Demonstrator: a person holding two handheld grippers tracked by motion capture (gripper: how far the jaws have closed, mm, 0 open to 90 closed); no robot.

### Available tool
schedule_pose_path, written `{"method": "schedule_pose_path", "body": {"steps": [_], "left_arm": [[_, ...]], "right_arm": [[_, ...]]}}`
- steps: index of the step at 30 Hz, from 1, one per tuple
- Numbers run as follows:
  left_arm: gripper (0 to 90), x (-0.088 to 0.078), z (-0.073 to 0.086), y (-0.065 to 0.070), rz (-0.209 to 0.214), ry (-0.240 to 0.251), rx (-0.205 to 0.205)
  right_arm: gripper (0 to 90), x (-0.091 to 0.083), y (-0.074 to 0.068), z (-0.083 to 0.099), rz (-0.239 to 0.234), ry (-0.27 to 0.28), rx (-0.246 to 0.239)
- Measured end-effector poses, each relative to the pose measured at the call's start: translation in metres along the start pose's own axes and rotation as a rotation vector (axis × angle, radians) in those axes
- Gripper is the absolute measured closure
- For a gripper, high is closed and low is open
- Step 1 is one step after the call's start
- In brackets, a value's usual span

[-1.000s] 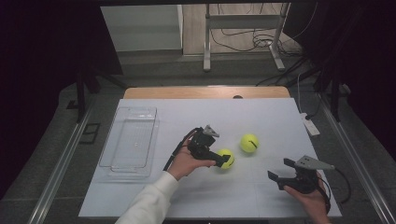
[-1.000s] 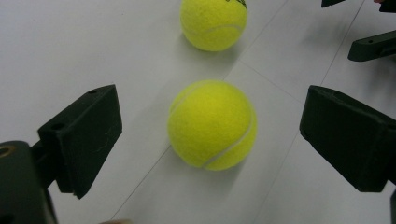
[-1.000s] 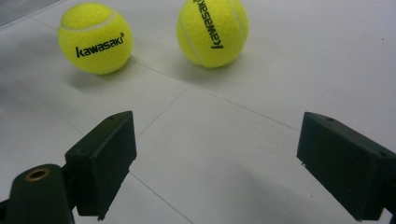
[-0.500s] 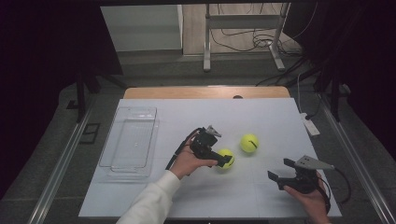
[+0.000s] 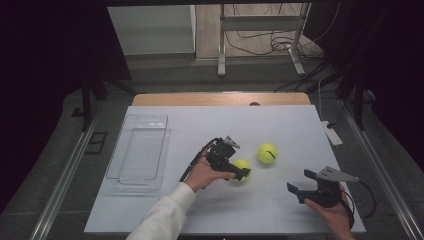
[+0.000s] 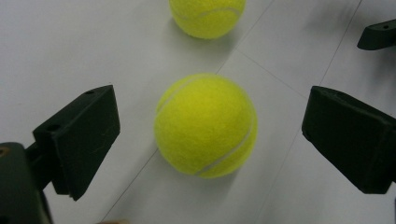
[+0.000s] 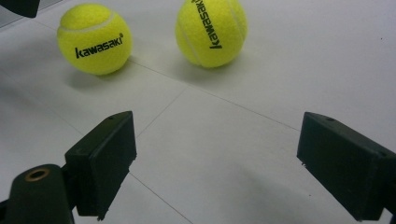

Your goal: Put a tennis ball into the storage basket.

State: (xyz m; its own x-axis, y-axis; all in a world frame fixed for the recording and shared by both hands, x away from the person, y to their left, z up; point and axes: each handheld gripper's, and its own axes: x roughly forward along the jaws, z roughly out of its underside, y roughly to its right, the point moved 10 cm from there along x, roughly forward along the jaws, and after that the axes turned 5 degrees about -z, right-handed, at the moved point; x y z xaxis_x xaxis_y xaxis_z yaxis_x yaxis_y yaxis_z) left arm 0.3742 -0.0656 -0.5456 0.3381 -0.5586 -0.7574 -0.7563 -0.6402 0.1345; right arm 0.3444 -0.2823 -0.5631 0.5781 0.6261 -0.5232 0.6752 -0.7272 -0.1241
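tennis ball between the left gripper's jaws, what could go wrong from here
The left gripper has just been opening, with gaps on both sides of the near tennis ball; an uneven close could roll it away. The second ball sits close behind, so a push forward might knock it.

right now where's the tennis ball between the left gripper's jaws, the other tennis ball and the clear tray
nearer tennis ball [image 6: 205, 125], left gripper view, middle of its felt
farther tennis ball [image 5: 267, 153], high view, its top
clear plastic tray [image 5: 116, 152], high view, its left rim

room: dark | floor [image 5: 165, 75]: grey | table [image 5: 300, 125]: white top | metal stand [image 5: 260, 30]: behind table
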Motion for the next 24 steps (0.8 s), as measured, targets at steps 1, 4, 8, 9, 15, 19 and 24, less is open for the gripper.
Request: {"method": "schedule_pose_path", "body": {"steps": [1, 4, 8, 9, 15, 19, 24], "left_arm": [[5.3, 0.001, 0.000, 0.000, 0.003, -0.001, 0.002], [5.3, 0.003, 0.000, 0.000, 0.002, -0.004, 0.000], [5.0, 0.010, 0.002, 0.000, 0.002, -0.024, -0.004], [4.9, 0.010, 0.002, 0.000, 0.002, -0.024, -0.004], [4.7, 0.017, 0.004, 0.001, 0.008, -0.042, -0.002], [4.5, 0.023, 0.005, -0.001, 0.006, -0.060, -0.008], [4.0, 0.028, 0.008, -0.002, 0.004, -0.077, -0.012]], "right_arm": [[12.4, 0.000, 0.000, 0.000, -0.001, -0.002, 0.001], [12.4, 0.000, 0.000, 0.000, -0.001, -0.002, 0.000], [12.4, 0.000, 0.001, 0.000, 0.000, -0.002, 0.001], [12.4, 0.000, 0.001, 0.000, 0.000, -0.002, 0.001], [12.4, 0.000, 0.000, 0.000, -0.002, -0.001, 0.001], [12.4, 0.001, 0.000, 0.001, 0.000, -0.004, -0.001], [12.5, 0.001, 0.000, 0.001, 0.002, -0.007, -0.004]]}}
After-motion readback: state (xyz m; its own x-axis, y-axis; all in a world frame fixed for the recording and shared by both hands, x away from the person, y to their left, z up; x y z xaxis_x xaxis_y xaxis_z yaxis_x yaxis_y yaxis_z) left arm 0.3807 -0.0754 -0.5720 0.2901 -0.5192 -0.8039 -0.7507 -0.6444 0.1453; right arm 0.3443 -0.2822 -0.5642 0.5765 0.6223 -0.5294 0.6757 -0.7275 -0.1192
